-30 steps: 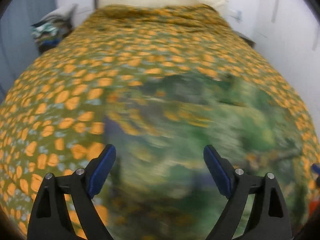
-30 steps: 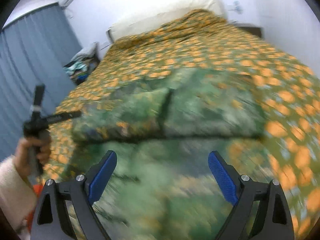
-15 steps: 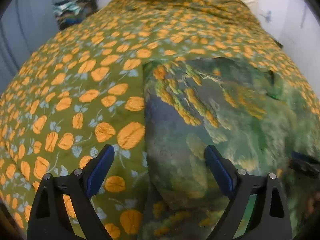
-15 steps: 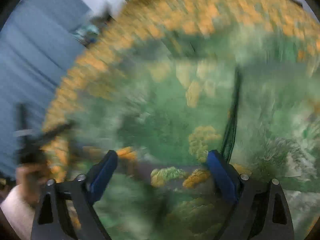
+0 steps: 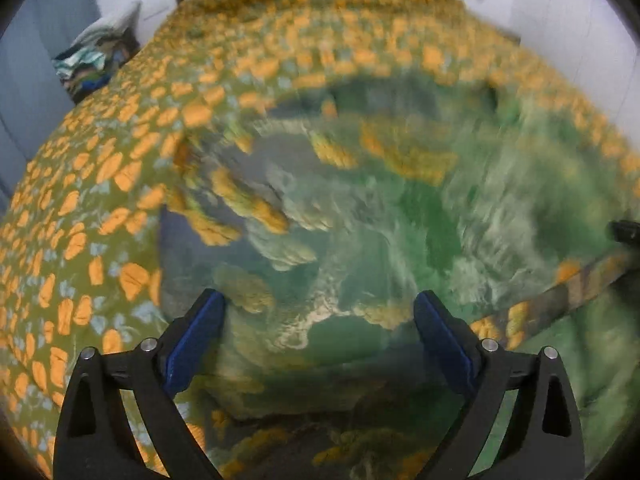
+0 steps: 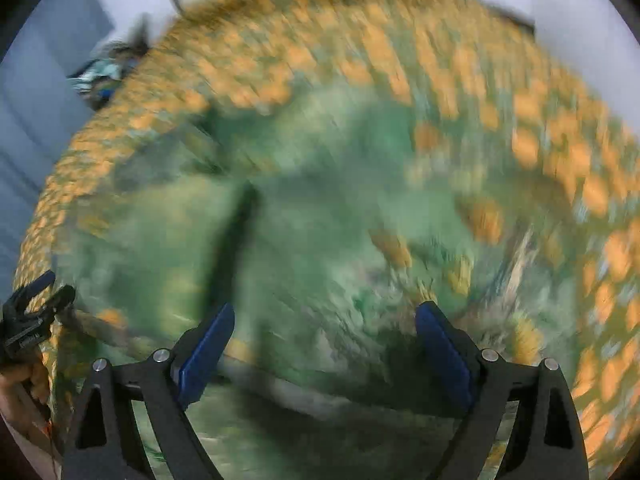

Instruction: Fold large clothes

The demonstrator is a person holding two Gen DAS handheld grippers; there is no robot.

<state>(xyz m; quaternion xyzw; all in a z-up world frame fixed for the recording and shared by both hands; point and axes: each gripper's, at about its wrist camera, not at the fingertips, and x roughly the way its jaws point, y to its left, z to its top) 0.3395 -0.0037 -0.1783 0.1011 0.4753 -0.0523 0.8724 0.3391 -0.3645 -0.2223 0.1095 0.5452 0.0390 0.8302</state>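
Note:
A large green garment (image 5: 400, 208) printed with yellow-orange flower clusters lies spread on the bed, blurred in both views. My left gripper (image 5: 320, 300) hangs over the garment's near left part. Its jaws are opening wide, with cloth below them and nothing pinched. A dark fold line runs down the garment (image 6: 320, 208) in the right wrist view. My right gripper (image 6: 326, 310) stands open above its near edge, and nothing is held between the blue pads. The left gripper (image 6: 28, 312) also shows at that view's left edge, held in a hand.
The bed carries an olive bedspread (image 5: 100, 168) with orange blotches, reaching to the headboard at the far end. A pile of clothes (image 5: 92, 64) sits beside the bed at the far left. A grey curtain (image 5: 24, 80) hangs on the left and a white wall (image 5: 580, 40) stands on the right.
The left gripper has sunk closer and shifted from the garment's left edge to over its cloth. The right gripper has swept across the garment and tipped down; its view stays blurred.

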